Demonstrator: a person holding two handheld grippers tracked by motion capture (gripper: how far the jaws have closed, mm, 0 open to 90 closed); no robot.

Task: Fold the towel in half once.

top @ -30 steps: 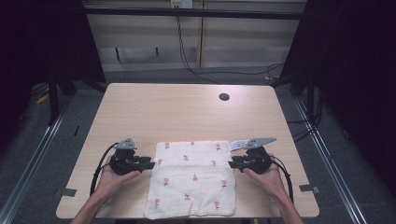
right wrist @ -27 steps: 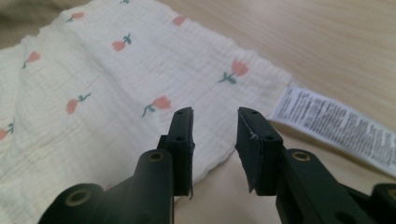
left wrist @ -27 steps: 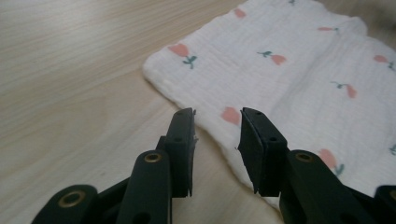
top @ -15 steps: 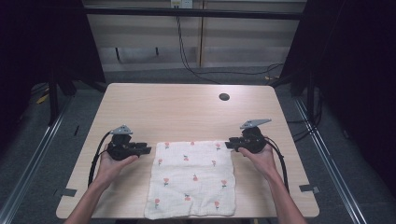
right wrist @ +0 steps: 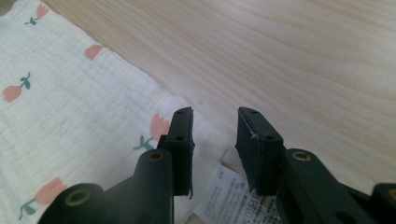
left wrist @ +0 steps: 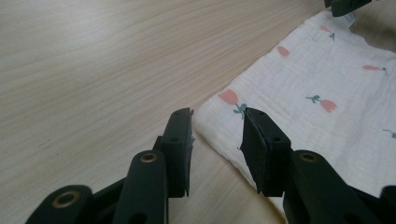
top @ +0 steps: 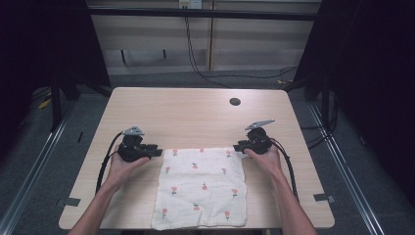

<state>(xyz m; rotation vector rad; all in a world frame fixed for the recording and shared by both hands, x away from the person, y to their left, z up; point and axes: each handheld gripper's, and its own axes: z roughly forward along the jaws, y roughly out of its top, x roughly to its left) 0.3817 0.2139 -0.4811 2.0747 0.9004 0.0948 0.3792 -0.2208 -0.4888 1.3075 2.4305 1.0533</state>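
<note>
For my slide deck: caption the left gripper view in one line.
Left gripper, jaws open, straddles the near corner of a tulip-print cloth lying flat on a pale wooden table.

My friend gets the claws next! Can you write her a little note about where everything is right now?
Left claw: open, at the far left corner of the flowered cloth, the corner between its jaws but not pinched; the jaws have just been opening.
Right claw: open, at the far right corner, above the cloth's white label.
Cloth: spread flat on the near part of the table, near edge at the table's front.
Done: cloth laid out, claws at both far corners.
Left: probably pinch both corners and fold.
</note>
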